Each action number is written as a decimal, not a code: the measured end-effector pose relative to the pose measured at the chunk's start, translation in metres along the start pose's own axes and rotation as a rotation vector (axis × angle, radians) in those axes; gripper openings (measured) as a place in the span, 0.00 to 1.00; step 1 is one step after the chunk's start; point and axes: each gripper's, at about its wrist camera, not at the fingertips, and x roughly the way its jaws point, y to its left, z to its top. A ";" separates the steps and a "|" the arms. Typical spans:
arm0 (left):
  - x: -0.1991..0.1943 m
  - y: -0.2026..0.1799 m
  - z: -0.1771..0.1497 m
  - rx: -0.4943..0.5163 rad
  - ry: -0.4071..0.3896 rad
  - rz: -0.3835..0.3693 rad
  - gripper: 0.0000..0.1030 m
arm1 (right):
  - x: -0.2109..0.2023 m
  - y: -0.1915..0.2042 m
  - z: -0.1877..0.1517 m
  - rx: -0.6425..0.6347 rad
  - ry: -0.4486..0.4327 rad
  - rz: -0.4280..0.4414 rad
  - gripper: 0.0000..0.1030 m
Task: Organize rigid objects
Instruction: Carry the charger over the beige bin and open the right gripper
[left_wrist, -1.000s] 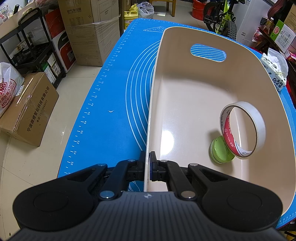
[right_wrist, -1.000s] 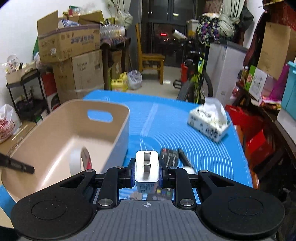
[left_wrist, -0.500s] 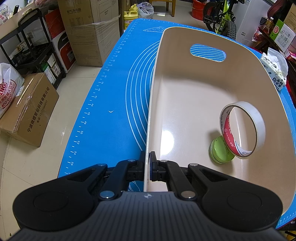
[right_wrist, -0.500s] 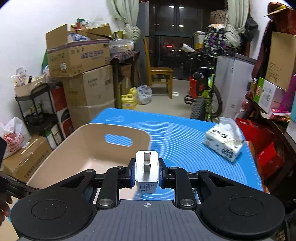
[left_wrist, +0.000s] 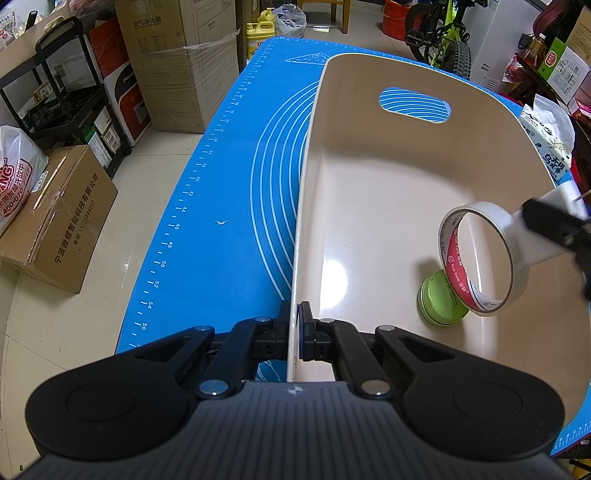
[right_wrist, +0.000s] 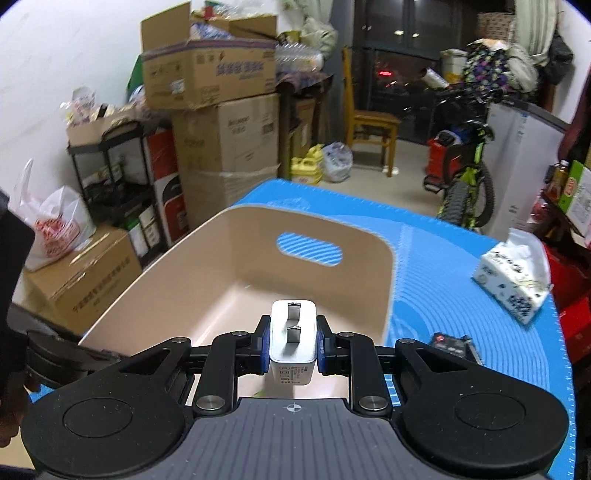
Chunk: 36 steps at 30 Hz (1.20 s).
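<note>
Right gripper (right_wrist: 292, 347) is clamped at a narrow gap on a white charger plug (right_wrist: 293, 341), its blue pads pressed to the plug's two sides and the two metal prongs facing up and forward; the plug hangs above the near end of the beige plastic bin (right_wrist: 384, 295), inside its rim. Left gripper (left_wrist: 294, 334) is pinched almost fully together on the bin's near left rim (left_wrist: 295, 295), one finger outside the wall and the other inside. Against the pictures of a second ago, the left gripper and the bin look the same, while the right gripper has travelled from beside the bin, where the remote and pen lay just ahead of it, to over the bin's interior, and its white plug and dark fingers (left_wrist: 550, 225) now enter the left wrist view at the right edge, blurred, just beyond the tape. Inside the bin a roll of white tape (left_wrist: 480, 258) with a red-printed core stands on edge against the right wall, and a small round green tin (left_wrist: 437, 304) lies on the floor touching the roll's lower edge; the rest of the bin floor is bare, with an oval handle cut-out in the far wall. The bin sits on a blue measuring mat (left_wrist: 221, 206). On the mat to the right of the bin lie a black remote control (right_wrist: 452, 341), close to the bin, and a pack of tissues (right_wrist: 513, 277) farther out near the mat's edge. Cardboard boxes (right_wrist: 225, 110), a wooden chair (right_wrist: 369, 118) and a bicycle (right_wrist: 469, 170) stand around the room beyond
</note>
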 end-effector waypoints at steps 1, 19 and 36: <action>0.000 0.000 0.000 0.000 0.000 0.000 0.05 | 0.003 0.003 0.000 -0.008 0.012 0.009 0.31; 0.000 -0.001 0.000 0.001 -0.001 -0.001 0.05 | 0.042 0.030 -0.018 -0.082 0.218 0.071 0.31; -0.001 -0.001 0.001 0.003 -0.001 -0.002 0.05 | 0.044 0.018 -0.020 -0.020 0.242 0.097 0.59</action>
